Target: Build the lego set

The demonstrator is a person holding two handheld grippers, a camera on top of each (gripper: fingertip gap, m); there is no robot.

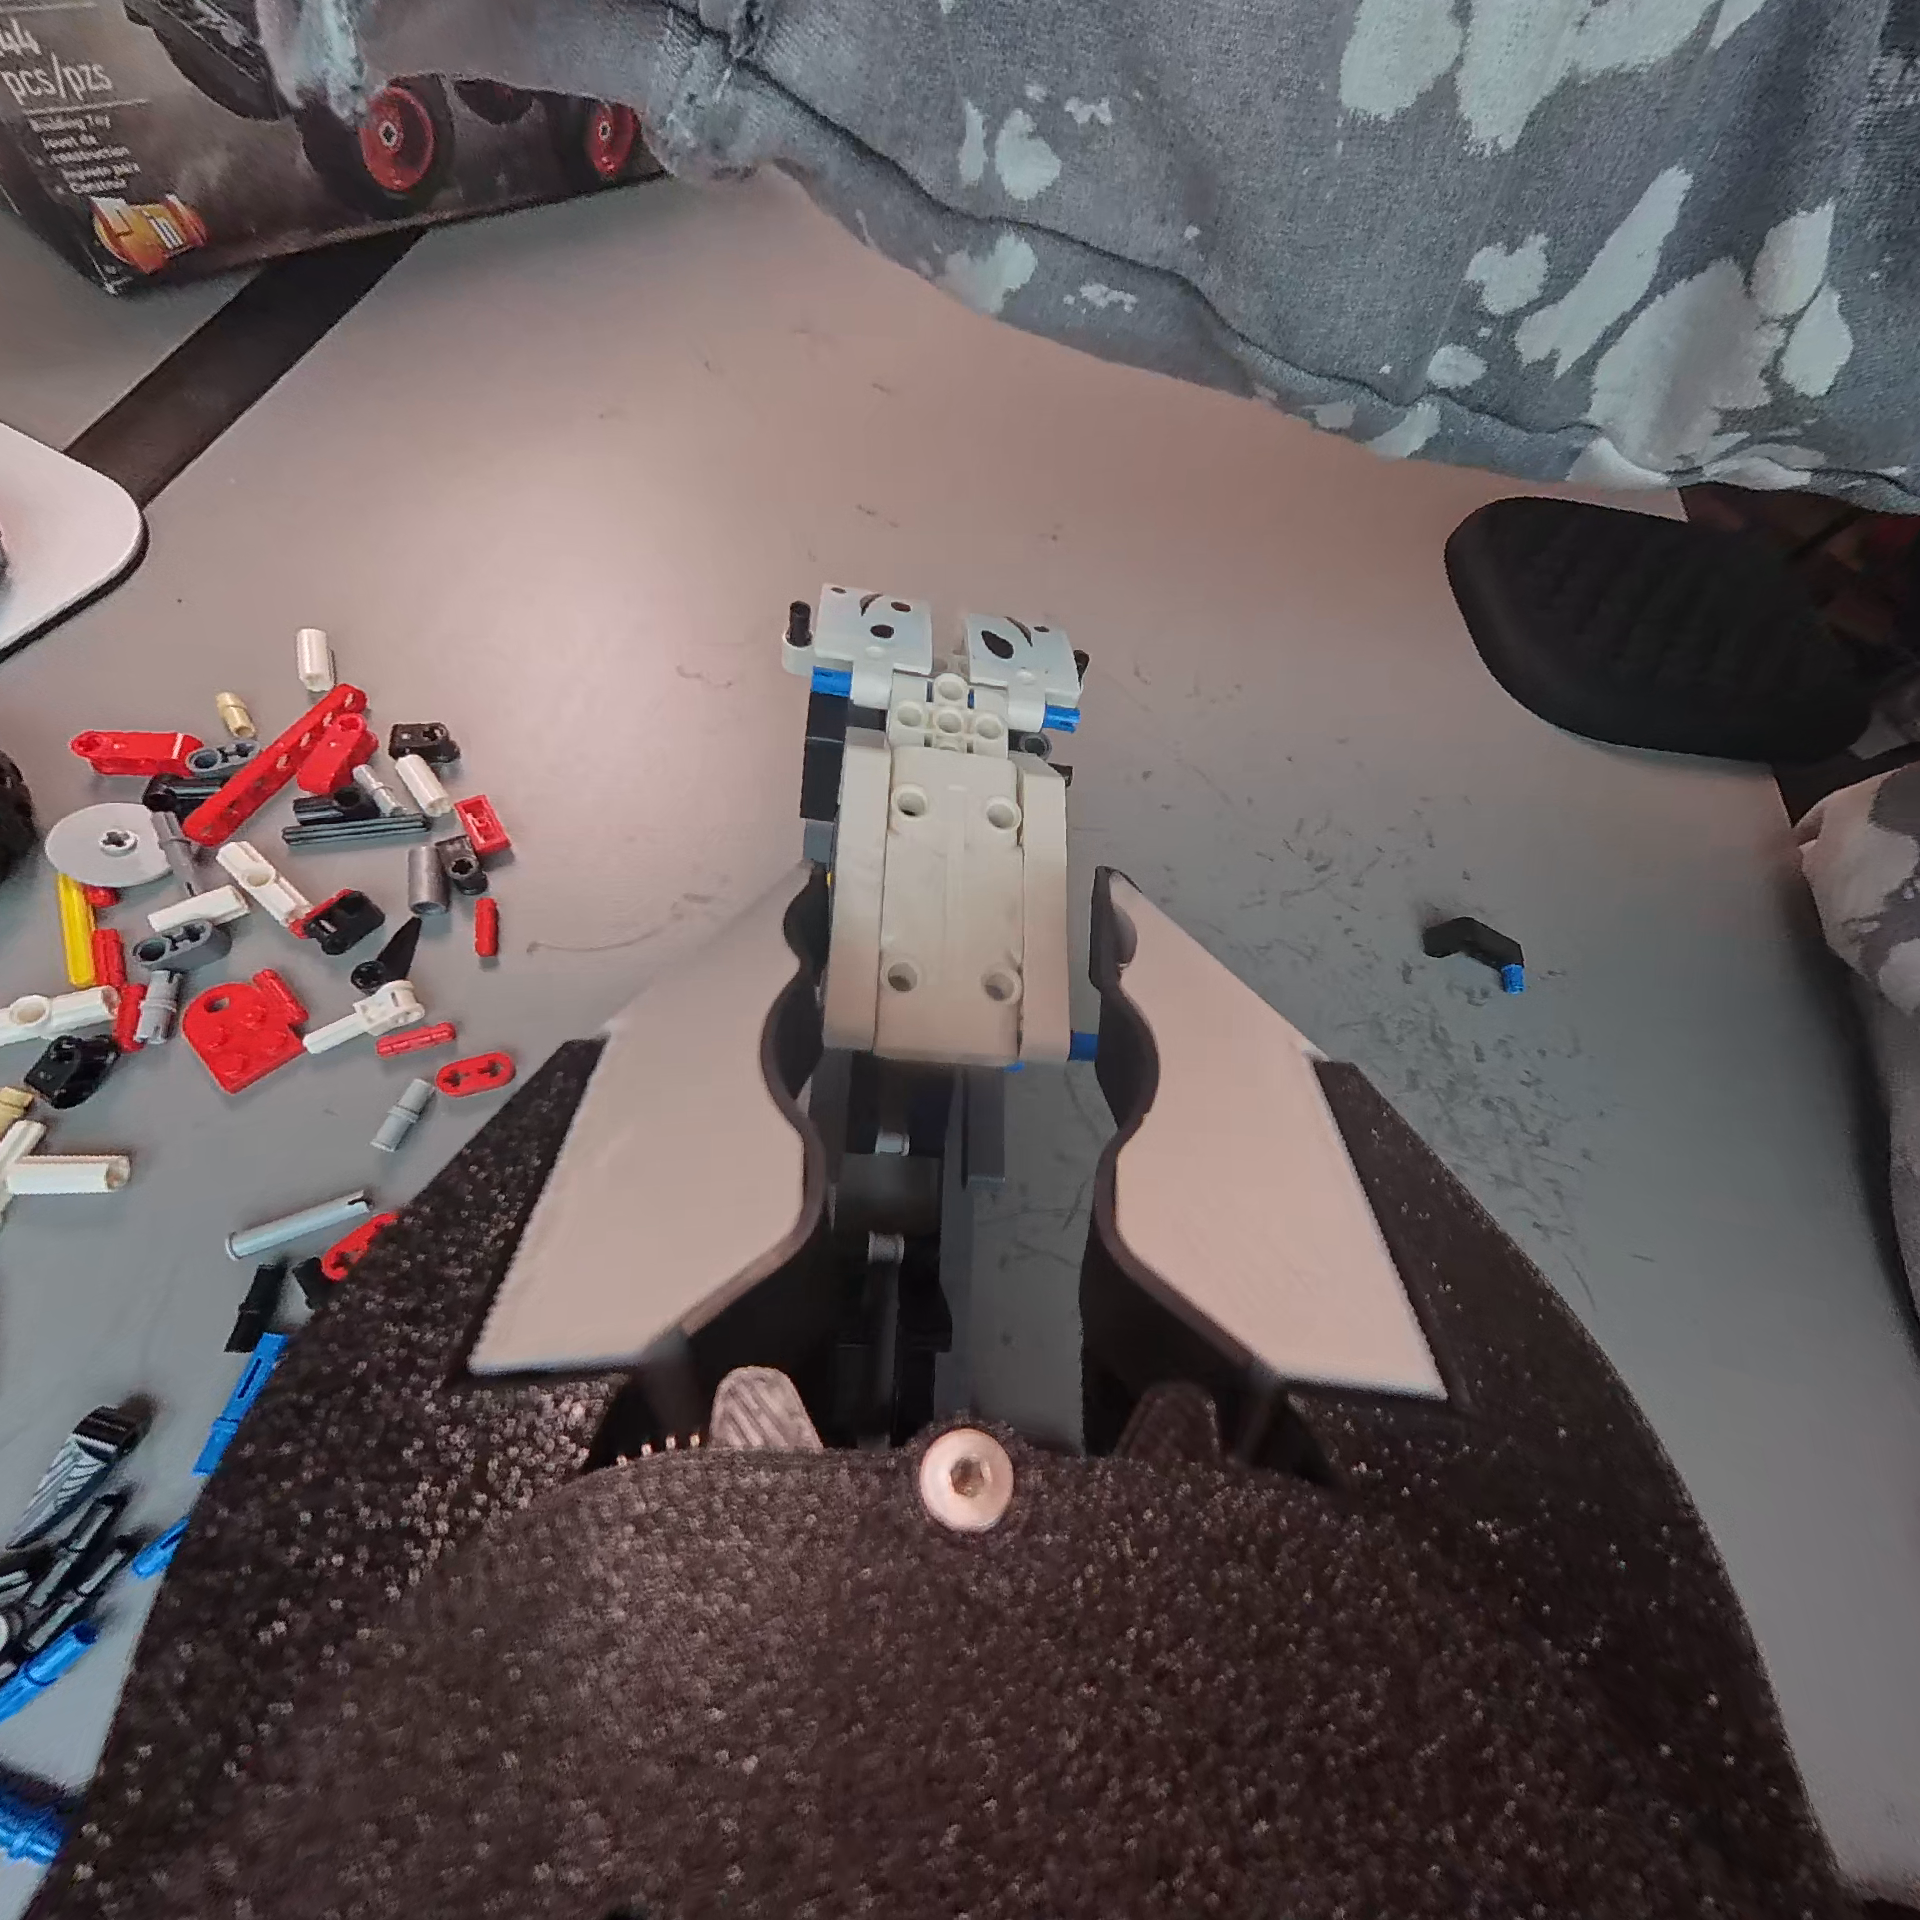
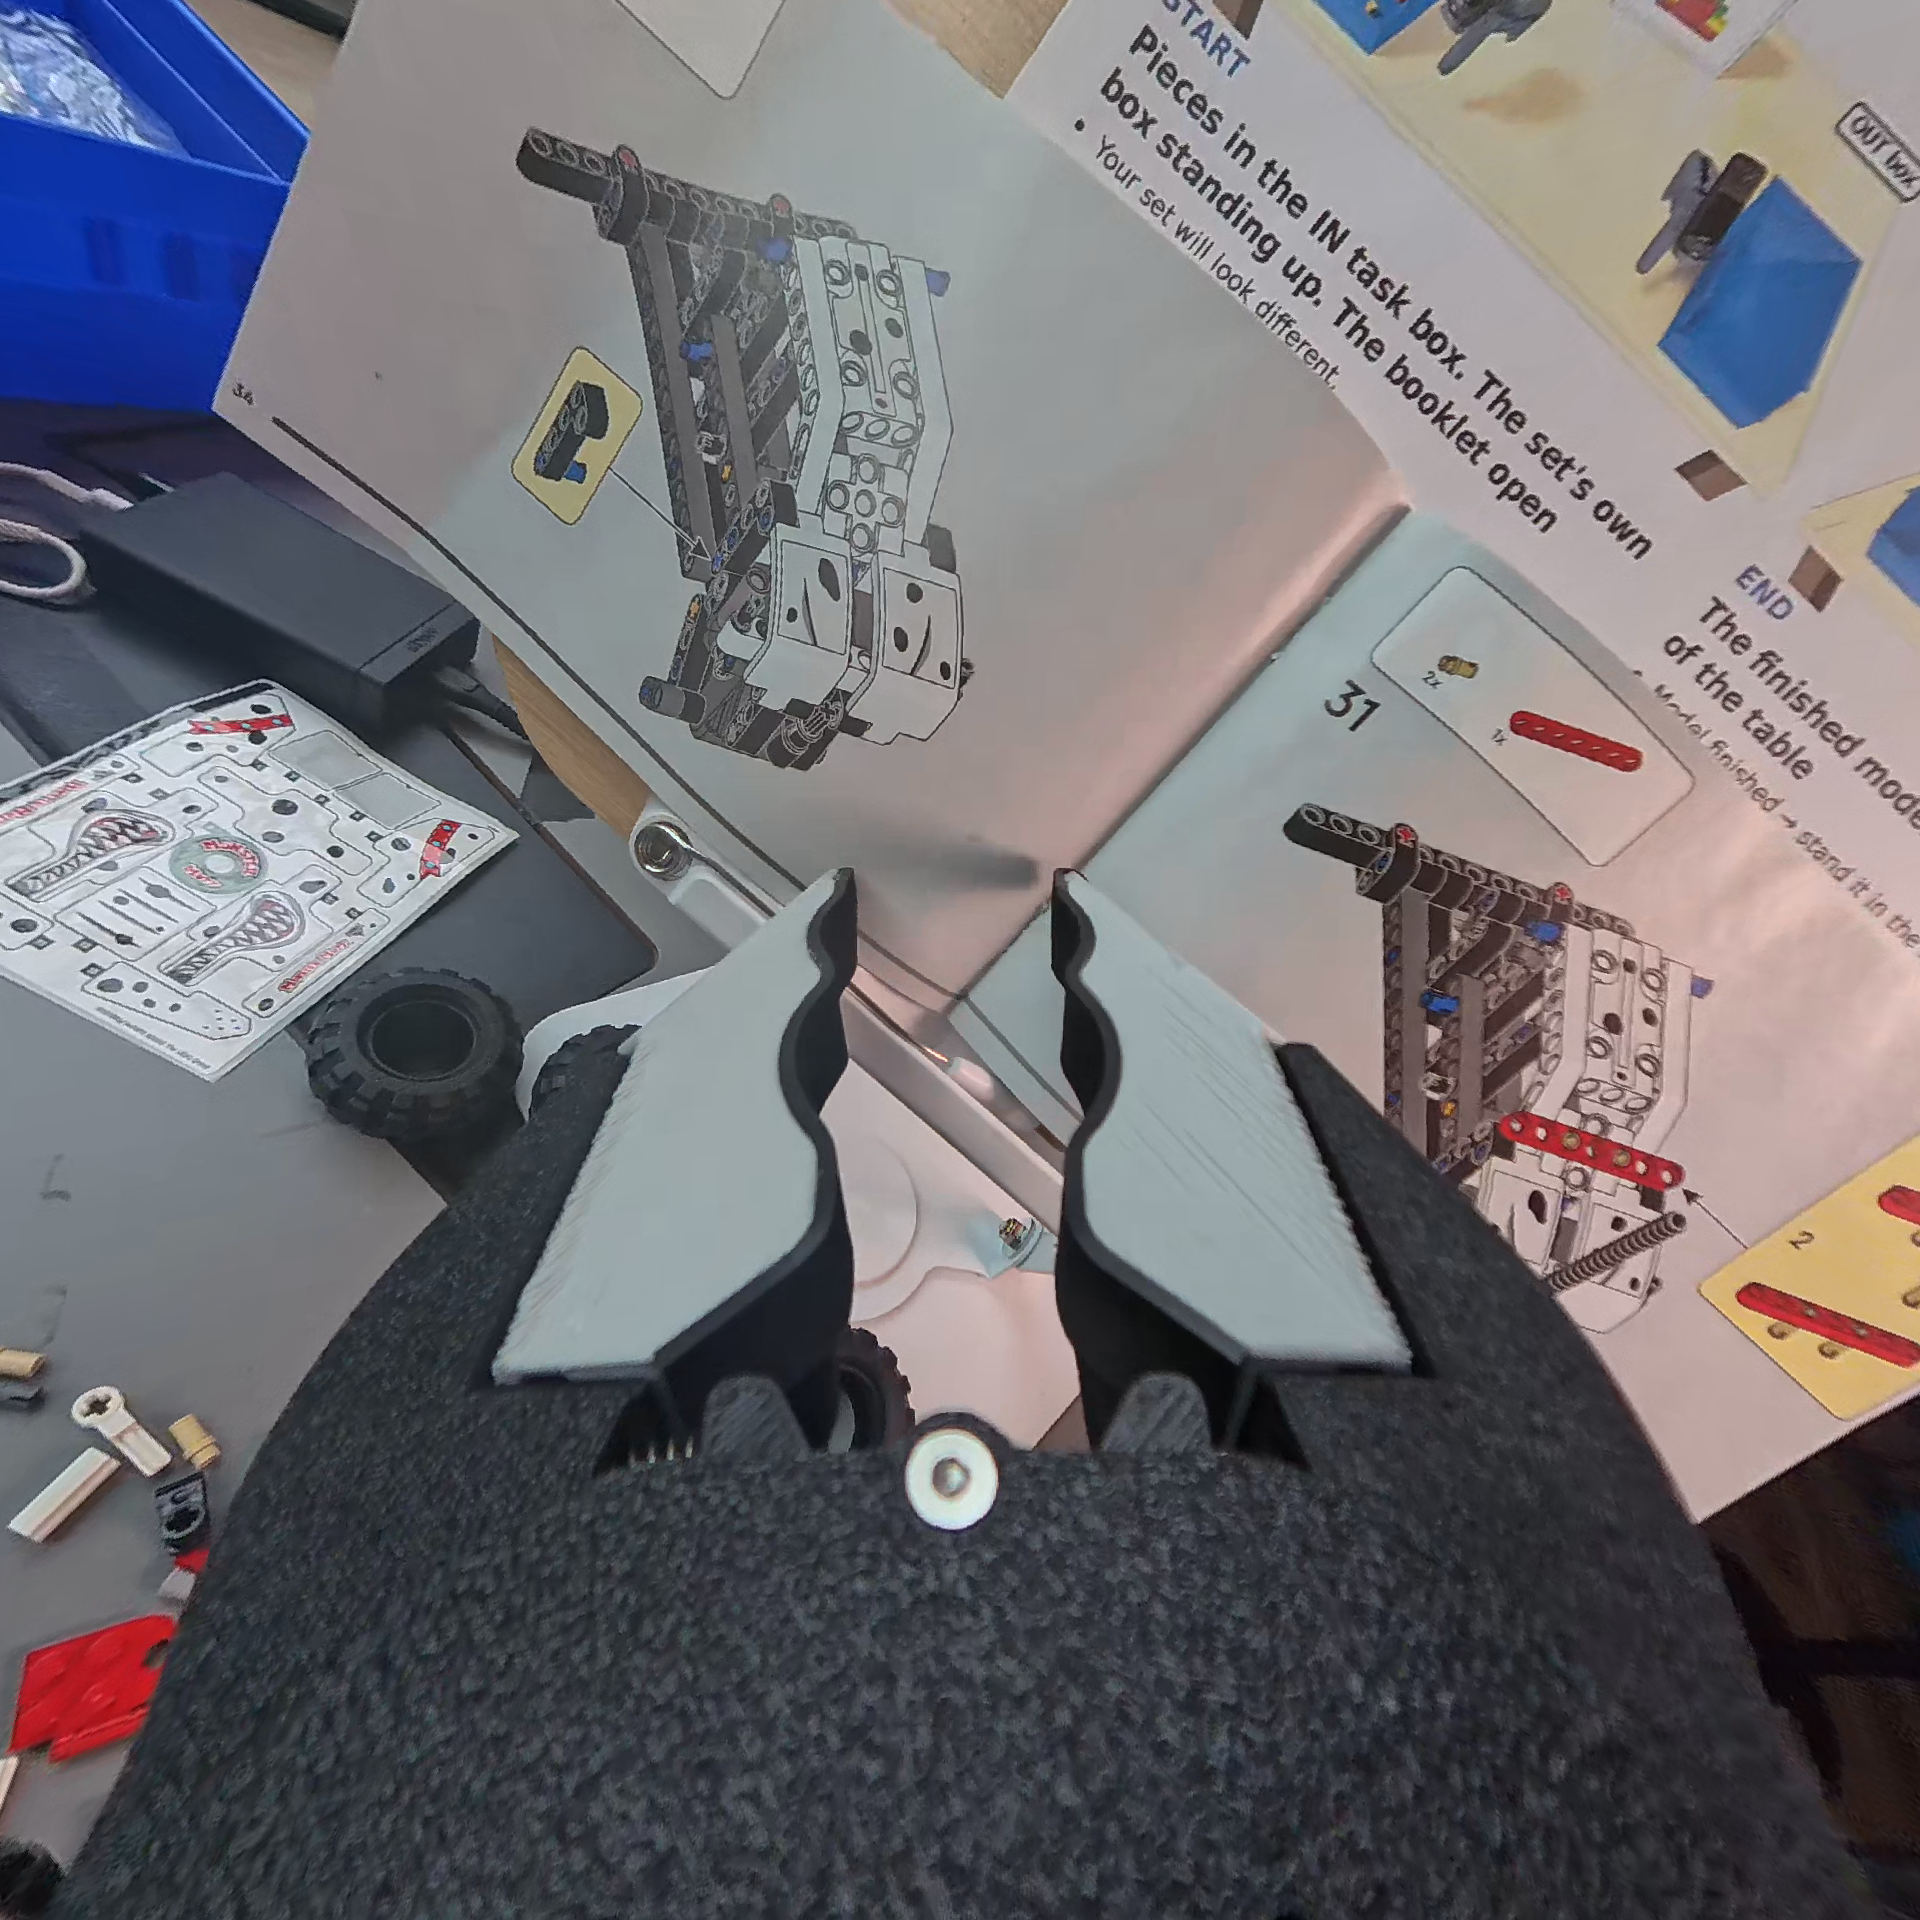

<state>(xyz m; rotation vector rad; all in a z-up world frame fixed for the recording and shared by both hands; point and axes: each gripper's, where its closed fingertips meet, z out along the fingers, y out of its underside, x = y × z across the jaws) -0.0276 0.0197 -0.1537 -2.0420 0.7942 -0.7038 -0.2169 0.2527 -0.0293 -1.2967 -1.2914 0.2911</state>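
In the left wrist view, the part-built white and black lego model [image 1: 951,894] lies lengthwise between my left gripper's fingers. My left gripper [image 1: 956,894] is shut on it; the left finger presses its black side and a blue pin touches the right finger. A pile of loose red, white, black and grey pieces [image 1: 260,883] lies on the grey table to the left. A small black piece with a blue pin [image 1: 1475,948] lies alone to the right. My right gripper [image 2: 954,883] is open and empty, above the open instruction booklet [image 2: 935,468].
The set's box [image 1: 208,135] stands at the back left, a person's patterned garment [image 1: 1351,208] behind. A black padded object [image 1: 1642,634] is at right. The right wrist view shows a sticker sheet [image 2: 229,873], a black tyre [image 2: 416,1049], a blue bin [image 2: 125,208], a black power adapter [image 2: 270,592] and a printed sheet [image 2: 1558,312]. Tip to tip, the grippers are about 30 cm apart. My left tips are about 45 cm from the black power adapter [image 2: 270,592], my right tips only 30 cm.
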